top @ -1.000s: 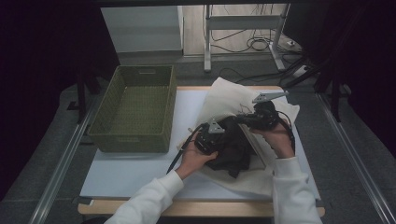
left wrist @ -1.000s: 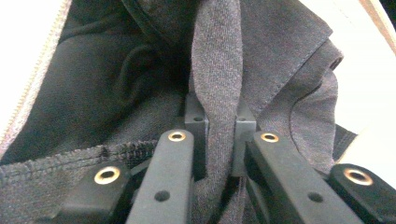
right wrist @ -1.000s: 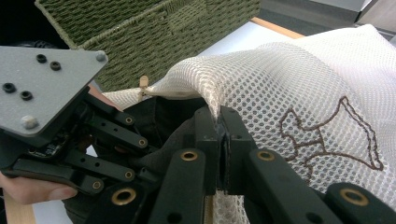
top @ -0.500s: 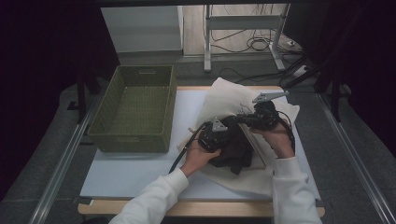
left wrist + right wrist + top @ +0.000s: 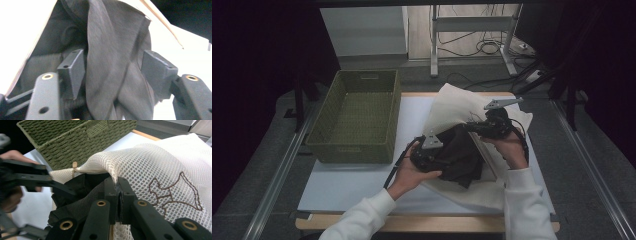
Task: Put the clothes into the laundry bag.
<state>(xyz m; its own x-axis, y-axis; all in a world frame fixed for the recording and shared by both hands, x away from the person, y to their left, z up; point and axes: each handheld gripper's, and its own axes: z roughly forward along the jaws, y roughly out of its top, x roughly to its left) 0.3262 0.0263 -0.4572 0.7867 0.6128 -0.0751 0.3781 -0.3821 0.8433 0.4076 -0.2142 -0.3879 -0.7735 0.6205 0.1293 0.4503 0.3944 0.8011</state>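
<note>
A dark grey garment (image 5: 462,155) lies half inside a cream mesh bag (image 5: 457,105) on the white table mat (image 5: 357,185). My right gripper (image 5: 472,127) is shut on the bag's mouth edge and holds it lifted; in the right gripper view its jaws (image 5: 118,195) pinch the mesh (image 5: 155,170) above the dark garment (image 5: 82,185). My left gripper (image 5: 432,155) sits at the bag's mouth. Its jaws have just been opening, and a fold of the garment (image 5: 110,50) hangs loose between the spread pads (image 5: 72,70).
A green woven basket (image 5: 357,115) stands on the left part of the mat, close to the bag; its corner is near in the right gripper view (image 5: 70,140). Table-frame rails run along both sides. Cables lie on the floor beyond the far edge.
The left gripper's jaws have opened off the dark garment, and that hand has drawn back a little toward the left. The right hand has kept still with the bag's edge.
</note>
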